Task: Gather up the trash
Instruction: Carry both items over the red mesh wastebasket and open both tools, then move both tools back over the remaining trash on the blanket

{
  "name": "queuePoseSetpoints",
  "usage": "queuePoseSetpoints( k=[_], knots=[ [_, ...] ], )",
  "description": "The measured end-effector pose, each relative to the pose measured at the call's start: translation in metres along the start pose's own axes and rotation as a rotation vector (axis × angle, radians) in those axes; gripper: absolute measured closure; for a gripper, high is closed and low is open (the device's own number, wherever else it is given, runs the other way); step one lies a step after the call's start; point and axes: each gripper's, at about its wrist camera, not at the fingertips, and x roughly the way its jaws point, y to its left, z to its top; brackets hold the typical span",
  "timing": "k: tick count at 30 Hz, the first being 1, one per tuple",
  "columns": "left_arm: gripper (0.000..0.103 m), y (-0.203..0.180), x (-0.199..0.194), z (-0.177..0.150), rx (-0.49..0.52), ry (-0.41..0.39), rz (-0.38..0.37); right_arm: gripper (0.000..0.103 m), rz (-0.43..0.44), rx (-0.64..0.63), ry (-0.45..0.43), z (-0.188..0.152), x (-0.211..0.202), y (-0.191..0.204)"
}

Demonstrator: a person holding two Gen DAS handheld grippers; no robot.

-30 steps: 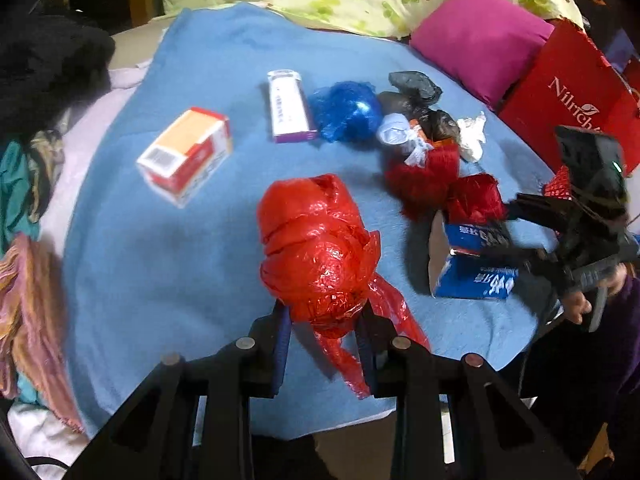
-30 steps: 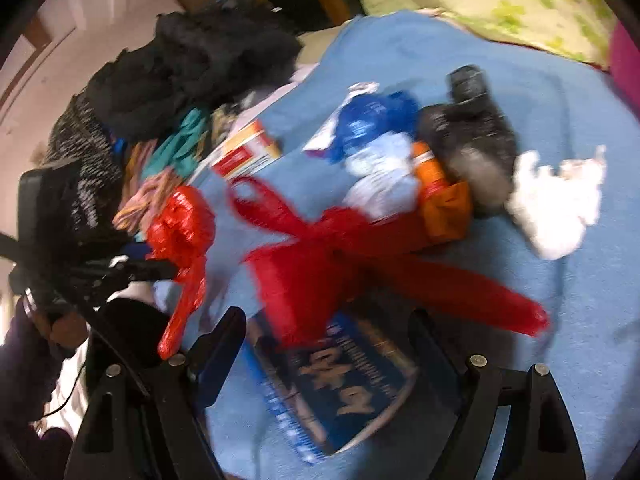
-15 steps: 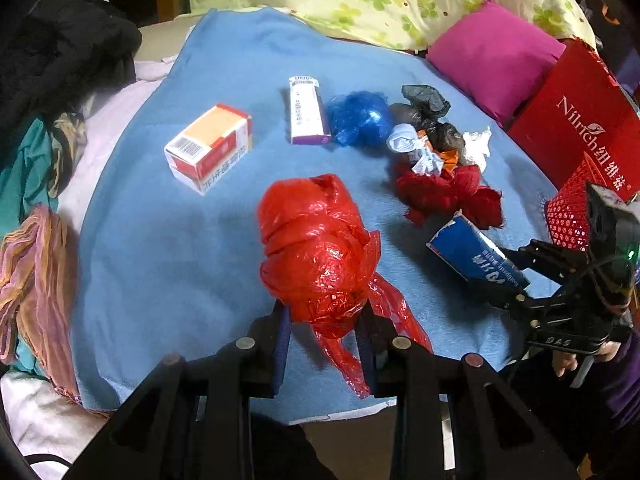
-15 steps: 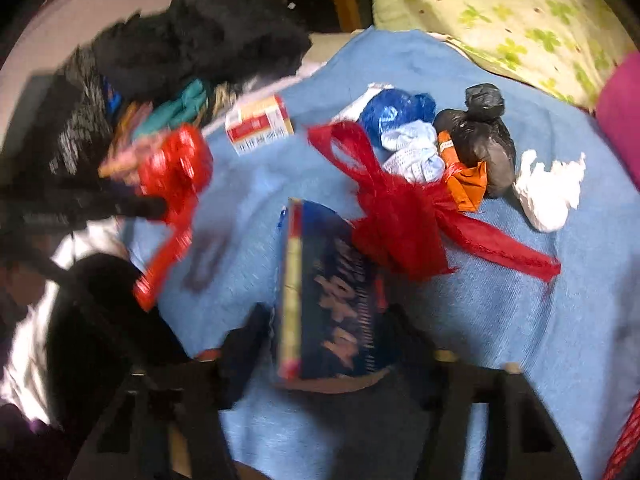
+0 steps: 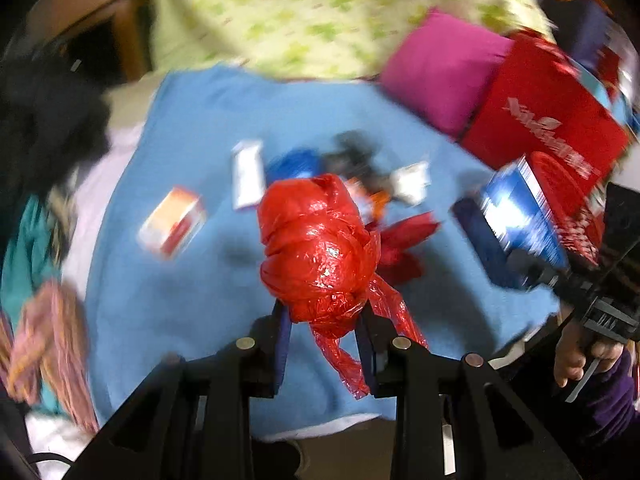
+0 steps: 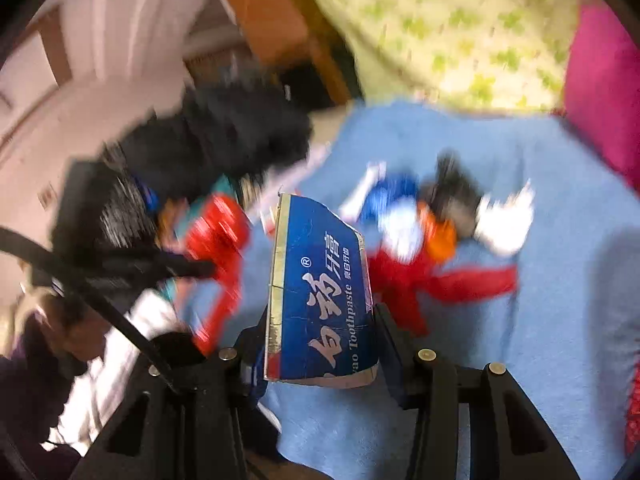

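Red crinkled plastic fills the near field of the left view: the knotted red bag (image 5: 320,252) sits clamped between the two fingers of the left hand-held gripper (image 5: 322,344), its loose tails dangling below the pads, lifted clear of the blue blanket (image 5: 180,312) beneath it. In the right view the right hand-held gripper (image 6: 320,356) has just been closing, and its fingers now press on both sides of a blue toothpaste box (image 6: 320,292), which stands nearly upright between them, open end toward the camera, off the blanket. Just beyond that box lies a red ribbon-like bag (image 6: 432,280), and past it a blurred cluster: a blue bag (image 6: 390,196), a black bag (image 6: 452,188), an orange scrap (image 6: 440,236) and a white crumpled wad (image 6: 504,220). Beyond the left hand-held gripper, to its left, an orange-and-white carton (image 5: 172,222) and a white box (image 5: 248,176) rest on the blanket. Farther off to its right stand a magenta cushion (image 5: 444,72) and a red paper bag (image 5: 548,120); a green-patterned quilt (image 5: 300,16) lies at the back.
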Motion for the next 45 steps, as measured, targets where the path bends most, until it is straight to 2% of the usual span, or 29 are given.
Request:
queuePoseSetpoints(
  k=[3,6,9,13,17,18,20,22,25,30,34,38,42,45],
  knots=[
    [0.071,-0.04,-0.003,0.024,0.083,-0.026,-0.047,0.054,-0.087,0.06,-0.224,0.006,-0.065,-0.009],
    [0.071,-0.1,-0.001,0.054,0.179,-0.049,-0.122,0.052,-0.187,0.134,-0.417,0.001,-0.125,-0.026],
    [0.07,-0.154,0.002,0.075,0.264,-0.081,-0.175,0.049,-0.292,0.223,-0.562,-0.011,-0.17,-0.049],
    [0.069,-0.225,0.009,0.097,0.355,-0.098,-0.254,0.047,-0.369,0.376,-0.655,-0.034,-0.206,-0.083],
    [0.068,-0.283,0.029,0.111,0.415,-0.081,-0.294,0.044,-0.411,0.485,-0.697,-0.056,-0.23,-0.106],
    [0.064,-0.296,0.037,0.114,0.427,-0.074,-0.296,0.041,-0.413,0.515,-0.707,-0.061,-0.234,-0.111],
    [0.04,-0.307,0.046,0.115,0.431,-0.069,-0.282,0.033,-0.413,0.554,-0.726,-0.067,-0.244,-0.118],
    [0.036,-0.309,0.052,0.114,0.417,-0.07,-0.269,0.024,-0.413,0.586,-0.75,-0.07,-0.255,-0.126],
    [0.035,-0.304,0.051,0.11,0.397,-0.065,-0.272,0.021,-0.384,0.605,-0.772,-0.072,-0.258,-0.131],
    [0.03,-0.253,0.04,0.094,0.33,-0.087,-0.229,0.021,-0.389,0.511,-0.767,-0.053,-0.246,-0.117],
    [0.029,-0.191,0.035,0.064,0.255,-0.09,-0.125,0.021,-0.368,0.334,-0.751,-0.036,-0.221,-0.079],
    [0.029,-0.112,0.027,0.025,0.164,-0.095,0.034,0.021,-0.309,0.206,-0.698,-0.02,-0.185,-0.045],
    [0.029,-0.03,0.024,-0.005,0.017,-0.068,0.14,0.021,-0.25,0.139,-0.584,-0.005,-0.135,-0.019],
    [0.029,0.033,0.025,-0.021,-0.094,-0.046,0.264,0.021,-0.211,0.133,-0.487,0.004,-0.098,-0.011]
  ],
)
